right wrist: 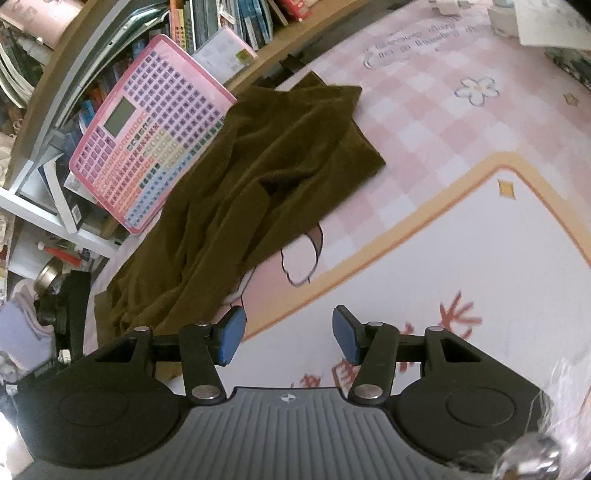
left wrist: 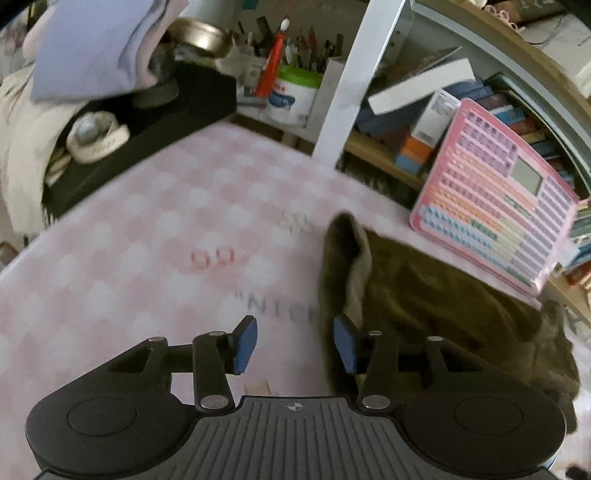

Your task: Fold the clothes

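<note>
An olive-brown garment (right wrist: pixel 266 177) lies crumpled in long folds on the pink checked mat (right wrist: pixel 436 122). In the left wrist view the same garment (left wrist: pixel 436 306) fills the right side, with one edge standing up in a ridge. My left gripper (left wrist: pixel 295 341) is open, with only the mat between its blue pads; its right finger (left wrist: pixel 345 345) sits at the garment's left edge. My right gripper (right wrist: pixel 288 334) is open too, over the white part of the mat, with the garment just beyond its left finger (right wrist: pixel 231 334). Neither gripper holds anything.
A pink keyboard toy (right wrist: pixel 147 136) leans against a bookshelf (right wrist: pixel 48 110) behind the garment. In the left wrist view a black case (left wrist: pixel 147 129), folded lilac cloth (left wrist: pixel 92 44) and a tub of pens (left wrist: pixel 291 92) stand at the mat's far edge. Papers (right wrist: pixel 546 22) lie far right.
</note>
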